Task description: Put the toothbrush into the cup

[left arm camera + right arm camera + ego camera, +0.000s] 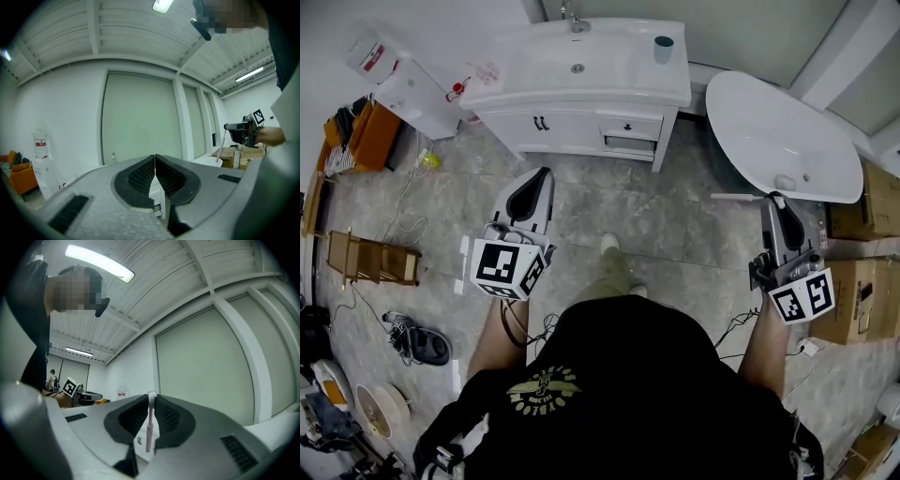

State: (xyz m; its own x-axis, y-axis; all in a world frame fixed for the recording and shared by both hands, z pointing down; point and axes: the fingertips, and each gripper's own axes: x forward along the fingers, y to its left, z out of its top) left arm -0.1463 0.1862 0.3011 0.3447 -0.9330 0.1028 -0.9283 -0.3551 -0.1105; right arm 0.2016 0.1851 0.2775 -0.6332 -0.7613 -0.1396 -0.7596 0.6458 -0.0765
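A mock bathroom in a storeroom: washbasin cabinet point(581, 127), bathtub point(741, 94), cardboard boxes point(858, 291).

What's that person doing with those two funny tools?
A person stands facing a white sink with a tool in each hand. The right tool is clamped on a pale pink toothbrush. The left tool is shut and empty. The cup sits on the sink's far corner, away from both tools, so the toothbrush is not in it yet.
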